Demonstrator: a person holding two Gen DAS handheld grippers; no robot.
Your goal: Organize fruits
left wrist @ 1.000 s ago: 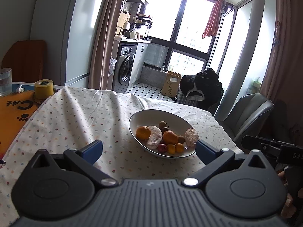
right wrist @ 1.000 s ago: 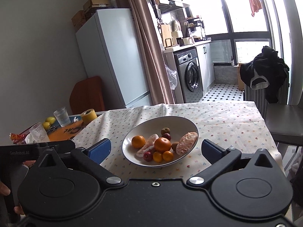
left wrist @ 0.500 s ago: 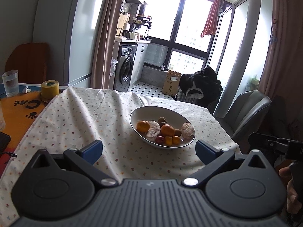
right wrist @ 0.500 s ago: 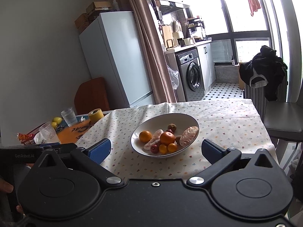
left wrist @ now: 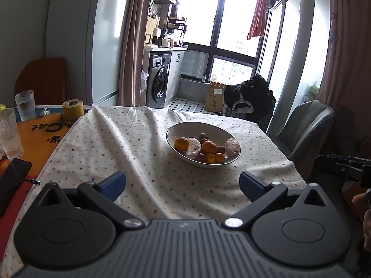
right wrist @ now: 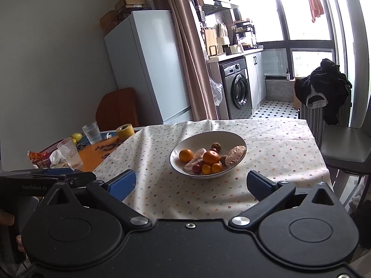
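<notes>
The white bowl sat a little right of the middle of the left wrist view, on a flowered tablecloth, and just above the centre in the right wrist view. It was wide and shallow with a thin dark rim, and all the fruit lay heaped toward its near side. I could make out 2 larger oranges, 2 small orange fruits at the front, a small dark red fruit, 2 brownish round ones, and 2 pale, pinkish long pieces leaning against the others.

The left gripper hung low in its frame with its blue-padded fingers spread wide, holding nothing, well short of the bowl. The right gripper was the same: fingers far apart, empty, above the near edge of the cloth.

At the left of both frames stood a yellow tape roll and drinking glasses on an orange mat.
</notes>
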